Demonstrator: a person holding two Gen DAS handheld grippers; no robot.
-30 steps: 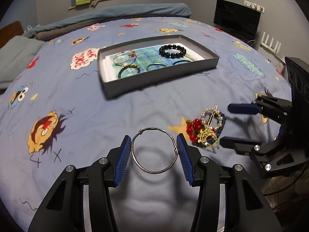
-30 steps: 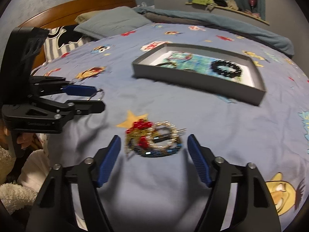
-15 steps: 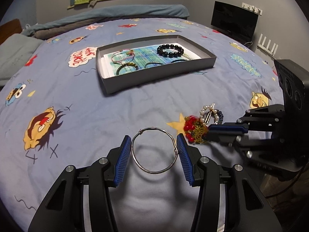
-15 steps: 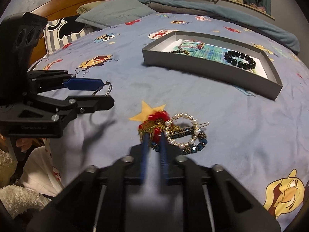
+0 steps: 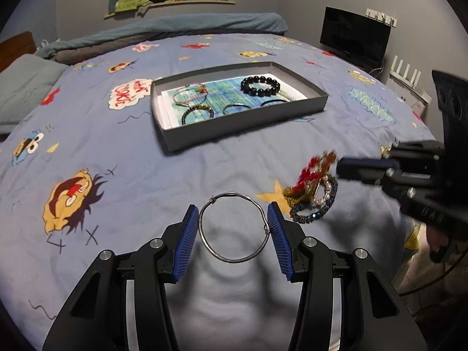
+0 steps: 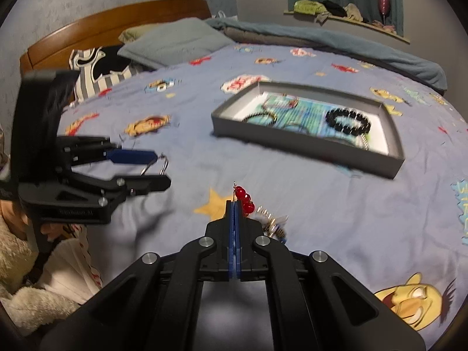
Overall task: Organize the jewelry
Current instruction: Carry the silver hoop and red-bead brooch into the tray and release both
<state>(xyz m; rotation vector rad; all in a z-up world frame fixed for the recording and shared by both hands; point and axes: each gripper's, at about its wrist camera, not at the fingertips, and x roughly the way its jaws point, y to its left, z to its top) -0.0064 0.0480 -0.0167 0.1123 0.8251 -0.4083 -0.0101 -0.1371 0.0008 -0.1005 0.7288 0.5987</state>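
My left gripper (image 5: 232, 206) is shut on a silver wire bangle (image 5: 225, 259), which spans the gap between its blue pads above the bedspread. My right gripper (image 6: 234, 204) is shut on a red-beaded gold ornament (image 6: 244, 197), raised a little off the bed. Tangled pearl and blue bead bracelets (image 5: 316, 207) trail under the ornament (image 5: 310, 172), blurred. A grey tray (image 5: 242, 122) sits farther back and holds a black bead bracelet (image 5: 259, 85) and several thinner bracelets. From the right wrist view the left gripper (image 6: 162, 168) stands to the left, apart from the tray (image 6: 292, 143).
The blue cartoon bedspread (image 5: 117, 193) lies under everything. Pillows (image 6: 175, 41) and a wooden headboard (image 6: 96, 32) are at the far left. A dark monitor (image 5: 354, 35) stands past the bed's right edge. A hand (image 6: 14, 219) holds the left gripper's handle.
My right gripper has closed on the red-beaded ornament and lifted it, dragging the tangled bracelets upward. The left gripper has stayed put with the bangle.
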